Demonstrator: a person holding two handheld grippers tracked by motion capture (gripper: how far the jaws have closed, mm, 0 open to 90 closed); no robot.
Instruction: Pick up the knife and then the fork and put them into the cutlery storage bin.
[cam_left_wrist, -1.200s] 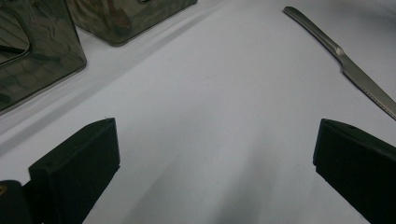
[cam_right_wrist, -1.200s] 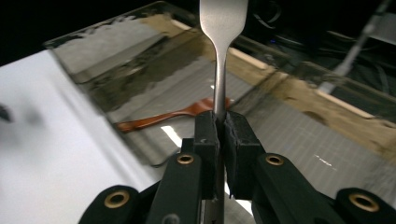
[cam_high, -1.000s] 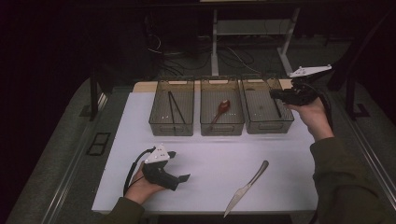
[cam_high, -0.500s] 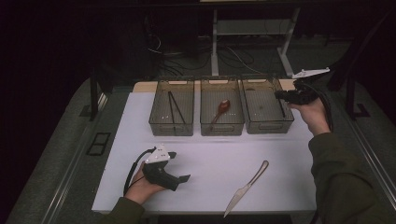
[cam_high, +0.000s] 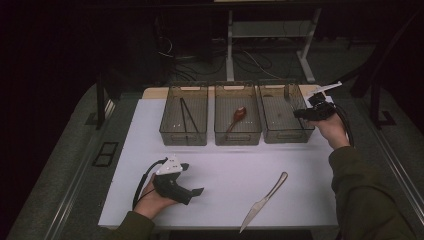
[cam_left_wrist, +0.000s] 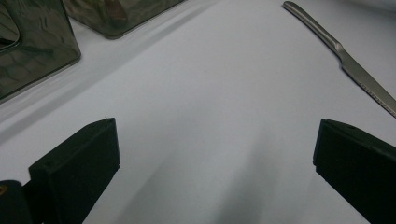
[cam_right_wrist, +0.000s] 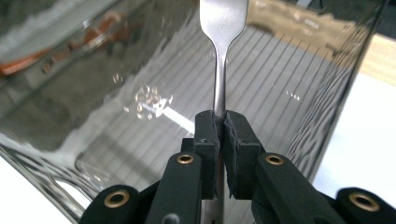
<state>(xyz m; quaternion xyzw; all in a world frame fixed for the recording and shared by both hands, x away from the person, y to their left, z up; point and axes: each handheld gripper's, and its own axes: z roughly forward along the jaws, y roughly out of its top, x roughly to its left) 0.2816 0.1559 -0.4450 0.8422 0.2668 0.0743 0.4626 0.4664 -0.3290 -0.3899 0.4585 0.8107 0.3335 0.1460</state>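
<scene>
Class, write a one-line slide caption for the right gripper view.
Right gripper clamps a metal utensil's handle over the ribbed floor of a clear bin.

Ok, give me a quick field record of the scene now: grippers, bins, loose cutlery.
right gripper: shut on metal utensil, over right bin
utensil type: head out of frame, cannot tell
left gripper: open, empty, low over white mat
left bin: dark sticks
middle bin: red spoon
knife: loose on mat
</scene>
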